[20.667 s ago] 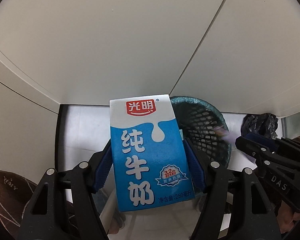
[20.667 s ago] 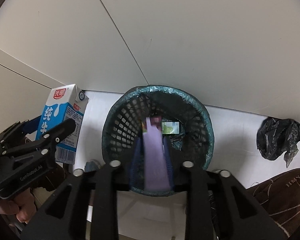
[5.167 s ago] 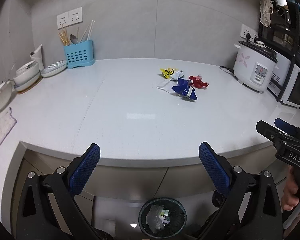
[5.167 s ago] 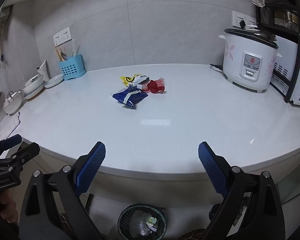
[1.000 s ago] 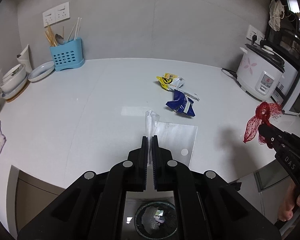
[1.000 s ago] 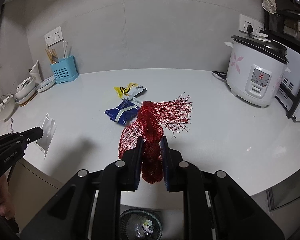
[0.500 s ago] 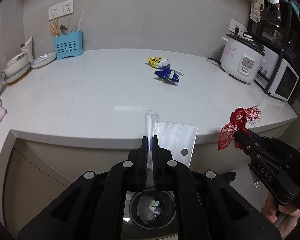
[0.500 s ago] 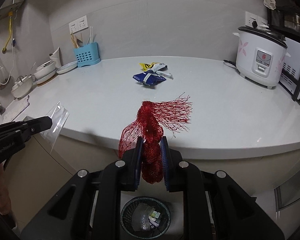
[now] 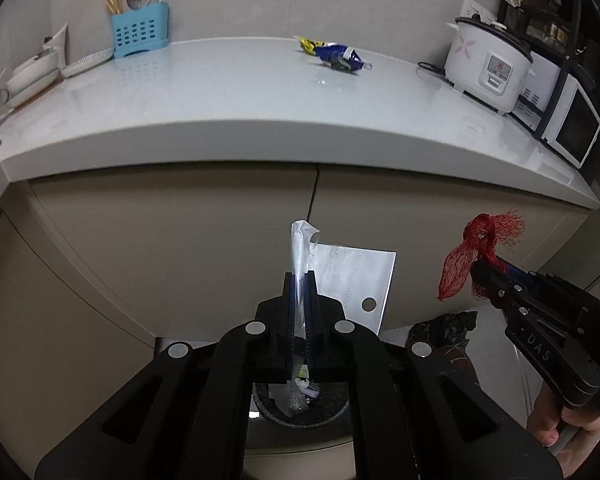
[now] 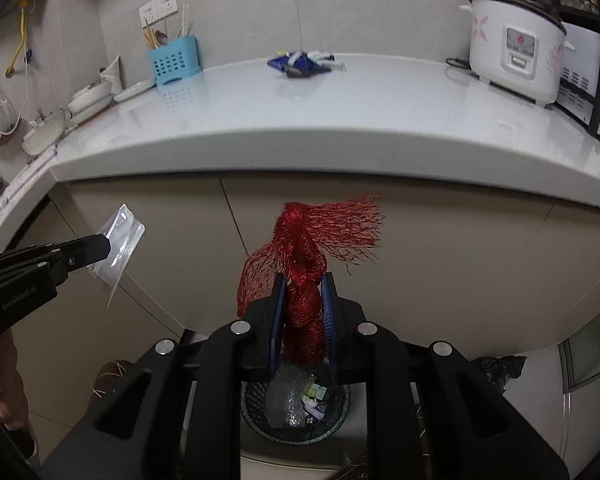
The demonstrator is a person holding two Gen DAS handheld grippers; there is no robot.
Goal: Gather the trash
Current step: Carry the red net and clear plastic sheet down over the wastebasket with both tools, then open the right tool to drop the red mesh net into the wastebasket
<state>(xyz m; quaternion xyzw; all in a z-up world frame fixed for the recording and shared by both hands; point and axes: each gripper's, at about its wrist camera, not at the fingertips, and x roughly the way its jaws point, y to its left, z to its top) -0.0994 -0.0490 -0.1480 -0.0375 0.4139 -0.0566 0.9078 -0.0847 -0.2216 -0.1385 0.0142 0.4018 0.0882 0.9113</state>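
Observation:
My left gripper [image 9: 300,280] is shut on a clear plastic bag [image 9: 340,276] and holds it in front of the cabinet, above the mesh trash bin [image 9: 300,404] on the floor. My right gripper [image 10: 302,284] is shut on a red mesh net [image 10: 312,240], also below the counter edge and above the bin [image 10: 296,404]. In the left wrist view the right gripper [image 9: 480,268] with the net [image 9: 472,252] is at the right. In the right wrist view the left gripper [image 10: 104,246] with the bag [image 10: 120,248] is at the left. A blue wrapper [image 9: 336,54] and a yellow wrapper [image 9: 306,43] lie on the counter.
The white counter [image 9: 260,92] overhangs beige cabinet doors [image 9: 160,240]. A rice cooker [image 9: 488,64], a microwave [image 9: 572,128], a blue utensil holder [image 9: 140,34] and dishes [image 9: 32,72] stand on the counter. A black bag [image 10: 496,368] lies on the floor at the right.
Both grippers have dropped from counter height to below the counter edge, still holding the clear bag and the red net. The bin below looks nearer.

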